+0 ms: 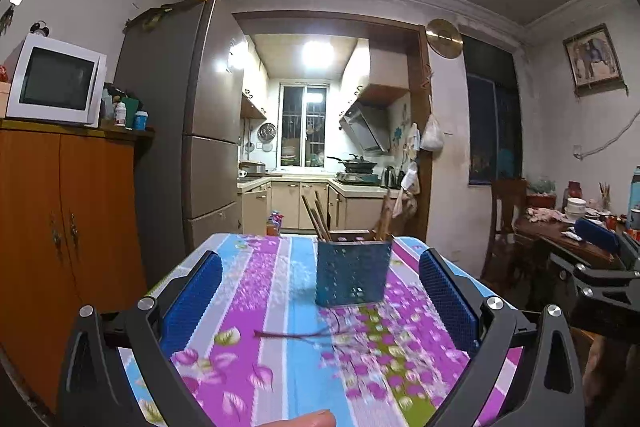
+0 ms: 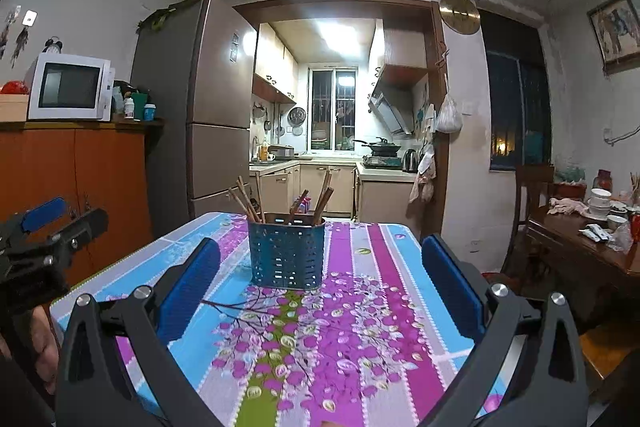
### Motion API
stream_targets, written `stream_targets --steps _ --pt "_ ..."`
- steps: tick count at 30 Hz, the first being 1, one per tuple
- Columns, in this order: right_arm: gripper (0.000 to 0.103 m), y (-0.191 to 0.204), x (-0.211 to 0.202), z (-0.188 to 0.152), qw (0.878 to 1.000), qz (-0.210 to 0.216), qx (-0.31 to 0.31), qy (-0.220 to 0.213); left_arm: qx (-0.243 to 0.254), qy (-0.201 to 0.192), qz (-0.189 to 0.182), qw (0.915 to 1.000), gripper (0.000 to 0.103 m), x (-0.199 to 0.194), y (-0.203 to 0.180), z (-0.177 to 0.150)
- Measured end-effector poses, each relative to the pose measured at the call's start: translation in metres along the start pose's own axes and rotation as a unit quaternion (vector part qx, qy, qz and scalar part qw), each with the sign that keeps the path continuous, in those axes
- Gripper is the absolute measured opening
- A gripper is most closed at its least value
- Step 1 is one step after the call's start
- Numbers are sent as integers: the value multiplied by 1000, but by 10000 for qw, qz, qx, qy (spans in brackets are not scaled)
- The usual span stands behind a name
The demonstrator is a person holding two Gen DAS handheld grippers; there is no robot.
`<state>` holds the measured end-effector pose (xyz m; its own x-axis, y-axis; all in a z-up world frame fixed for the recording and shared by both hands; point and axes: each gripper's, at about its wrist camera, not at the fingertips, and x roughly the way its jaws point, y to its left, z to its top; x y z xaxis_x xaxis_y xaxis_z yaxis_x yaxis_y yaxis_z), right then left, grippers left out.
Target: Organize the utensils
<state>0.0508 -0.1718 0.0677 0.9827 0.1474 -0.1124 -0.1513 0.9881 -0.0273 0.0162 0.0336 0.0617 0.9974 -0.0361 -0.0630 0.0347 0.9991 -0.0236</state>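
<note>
The blue perforated holder (image 2: 286, 254) stands upright mid-table on the floral cloth (image 2: 360, 327), wooden chopsticks (image 2: 248, 201) leaning out of its top — dead ahead of both my tools. My right gripper (image 2: 320, 291) looks nearer; it and my left gripper (image 1: 320, 291) gape wide, holding nothing. The right view resolves separate chopstick bundles — the left view blurs them.

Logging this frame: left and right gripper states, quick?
Left gripper: open, holding nothing, aimed at the blue utensil holder.
Right gripper: open, holding nothing, the holder standing between its fingers in view.
</note>
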Motion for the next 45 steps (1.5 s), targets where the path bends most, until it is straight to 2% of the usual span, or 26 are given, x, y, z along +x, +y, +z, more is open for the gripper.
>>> stream_targets --steps 13,20,30,45 --pt "98 2 -45 -20 9997 -215 -80 -111 49 -54 -3 10000 98 -35 -8 -13" --pt "97 5 -48 -26 9998 -158 -12 -126 140 -180 34 9997 98 -41 -11 -18" --pt "97 6 -55 -33 9986 -215 144 -459 125 -328 59 9994 98 -42 -13 -24" --pt "97 5 -51 -35 9990 -159 154 -378 197 -243 157 9994 98 -34 -16 -24"
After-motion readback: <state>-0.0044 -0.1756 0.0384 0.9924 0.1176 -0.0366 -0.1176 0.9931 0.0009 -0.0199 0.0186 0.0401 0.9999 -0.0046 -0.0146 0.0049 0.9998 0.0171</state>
